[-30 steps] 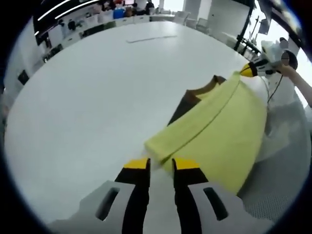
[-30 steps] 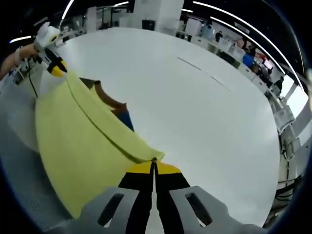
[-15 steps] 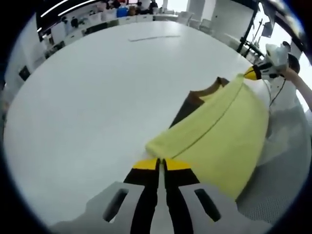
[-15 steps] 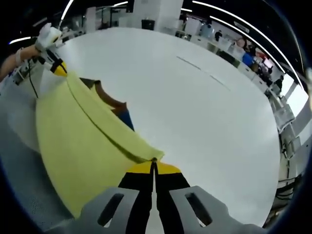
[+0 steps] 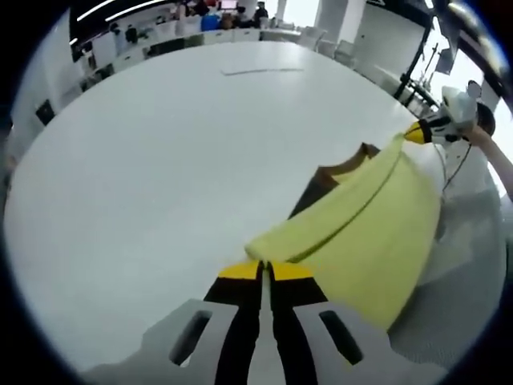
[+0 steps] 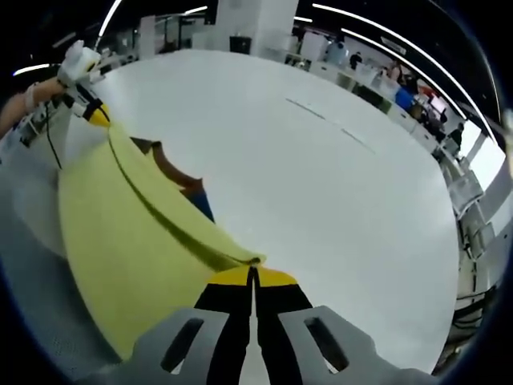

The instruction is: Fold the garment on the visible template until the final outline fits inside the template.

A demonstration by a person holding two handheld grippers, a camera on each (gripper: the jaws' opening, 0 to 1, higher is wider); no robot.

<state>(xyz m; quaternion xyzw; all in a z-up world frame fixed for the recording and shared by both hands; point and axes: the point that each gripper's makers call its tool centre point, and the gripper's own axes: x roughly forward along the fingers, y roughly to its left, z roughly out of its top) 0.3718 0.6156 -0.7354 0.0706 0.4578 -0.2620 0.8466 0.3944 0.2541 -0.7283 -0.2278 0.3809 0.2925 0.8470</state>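
**Both corners pinched, garment lifted for the fold**

We have the yellow garment (image 5: 365, 233) held by one edge, and we judge this to be the carrying part of a fold. In the left gripper view the left claw (image 5: 265, 270) rises from the bottom centre with its jaws together on a corner of the cloth; the garment runs from there to the upper right, where the right claw (image 5: 418, 132) holds the far corner. In the right gripper view the right claw (image 6: 253, 275) is likewise closed on a corner at bottom centre, the garment (image 6: 120, 241) spreads to the left, and the left claw (image 6: 96, 114) grips it at upper left. A brown and blue part (image 6: 188, 186) shows beneath the yellow edge.

The next move calls for both claws to travel together, edge kept taut, and lay it down over the rest.

The white table (image 5: 144, 160) lies open across the middle of both views. We cannot make out the template clearly; a faint line (image 5: 260, 71) sits near the top. Nothing stands in the way
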